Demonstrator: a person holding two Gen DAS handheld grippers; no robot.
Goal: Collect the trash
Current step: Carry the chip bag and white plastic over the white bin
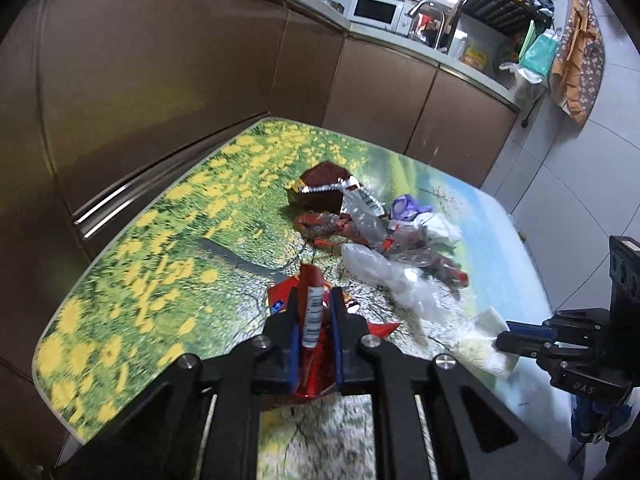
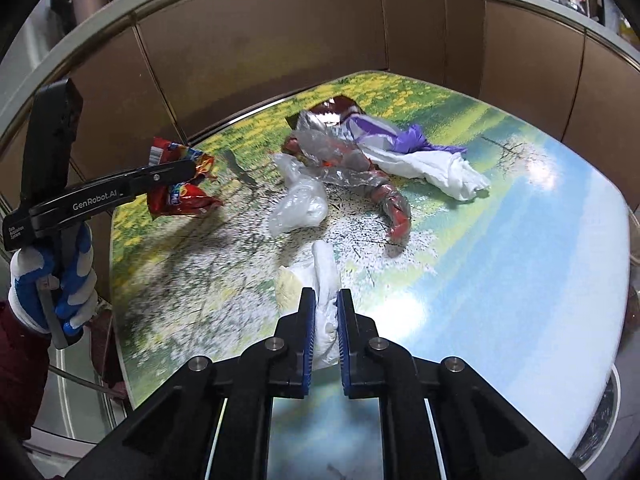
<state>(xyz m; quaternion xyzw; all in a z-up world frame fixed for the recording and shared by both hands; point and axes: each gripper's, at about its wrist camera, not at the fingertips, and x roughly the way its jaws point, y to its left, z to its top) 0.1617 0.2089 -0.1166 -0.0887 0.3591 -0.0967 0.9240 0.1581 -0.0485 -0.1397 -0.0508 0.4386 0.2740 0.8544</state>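
Note:
My left gripper (image 1: pixel 314 300) is shut on a red foil snack wrapper (image 1: pixel 313 312) with a white barcode strip, held just above the table. From the right wrist view the same left gripper (image 2: pixel 188 170) pinches that red wrapper (image 2: pixel 180 196) at the table's left side. My right gripper (image 2: pixel 325 300) is shut on a crumpled white tissue (image 2: pixel 325 280) near the table's front; it shows at the right edge of the left wrist view as the right gripper (image 1: pixel 504 334) clamping the white tissue (image 1: pixel 482 344). A pile of trash (image 2: pixel 344 156) lies mid-table: clear plastic, red wrappers, purple and white scraps.
The table (image 2: pixel 500 240) has a glossy meadow-and-sky print and stands against brown cabinet fronts (image 1: pixel 160 80). A dark red box (image 1: pixel 322 188) sits behind the pile. A clear plastic bag (image 2: pixel 298 204) lies between the grippers. A gloved hand (image 2: pixel 60 280) holds the left gripper.

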